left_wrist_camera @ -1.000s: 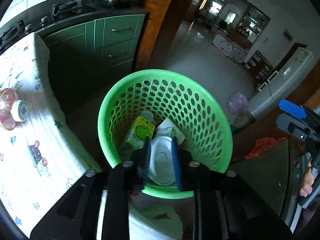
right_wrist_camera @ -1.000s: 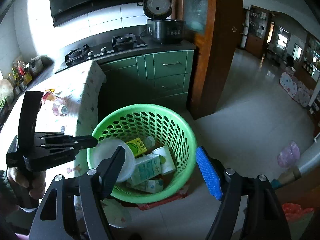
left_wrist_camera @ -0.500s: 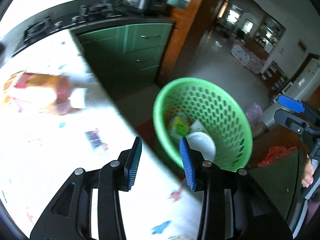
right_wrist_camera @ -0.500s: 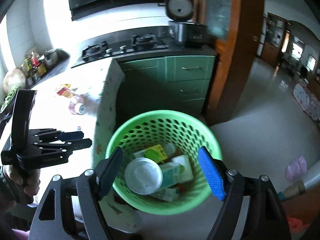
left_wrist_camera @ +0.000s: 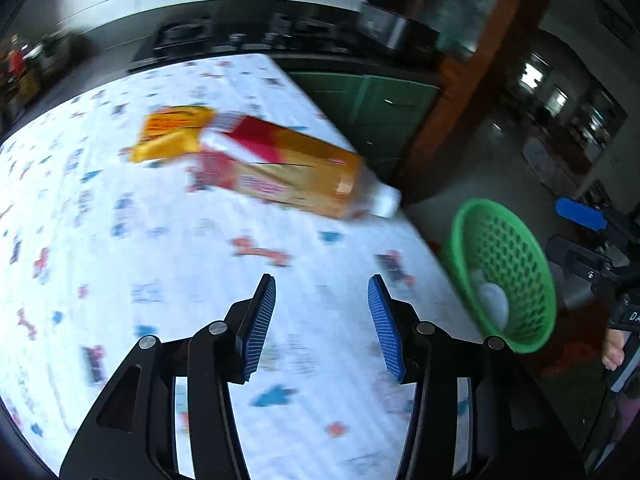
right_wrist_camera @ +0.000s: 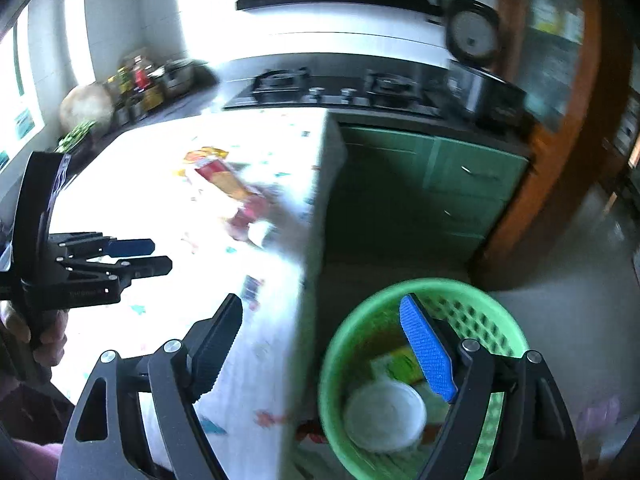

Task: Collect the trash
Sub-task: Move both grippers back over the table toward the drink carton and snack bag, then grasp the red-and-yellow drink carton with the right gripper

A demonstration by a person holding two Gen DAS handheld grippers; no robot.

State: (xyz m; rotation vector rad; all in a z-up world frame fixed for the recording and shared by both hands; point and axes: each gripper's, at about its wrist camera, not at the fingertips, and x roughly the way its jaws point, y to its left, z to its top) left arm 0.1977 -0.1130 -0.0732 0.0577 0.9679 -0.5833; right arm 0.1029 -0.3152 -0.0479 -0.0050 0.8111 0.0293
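Note:
My left gripper [left_wrist_camera: 322, 320] is open and empty above the table with the patterned white cloth [left_wrist_camera: 160, 264]. An orange bottle with a red label and white cap [left_wrist_camera: 288, 172] lies on its side ahead of it, next to a yellow wrapper [left_wrist_camera: 172, 136]. The green perforated basket [left_wrist_camera: 516, 280] stands on the floor past the table's right edge, with a white lid [right_wrist_camera: 384, 416] and cartons inside. My right gripper [right_wrist_camera: 328, 344] is open and empty, over the table edge and the basket [right_wrist_camera: 336, 360]. The left gripper [right_wrist_camera: 132, 256] shows in the right wrist view, and the bottle [right_wrist_camera: 236, 196] too.
Green cabinets [right_wrist_camera: 440, 184] and a stove top [right_wrist_camera: 332, 88] stand behind the table. A rice cooker [right_wrist_camera: 476, 64] sits on the counter. Jars and bottles [right_wrist_camera: 136, 84] line the far left counter. A wooden door frame [left_wrist_camera: 460, 92] stands to the right, with tiled floor beyond.
My left gripper let the white lid fall into the basket, opened, and swung left over the table toward the bottle. My right gripper shifted left, still open.

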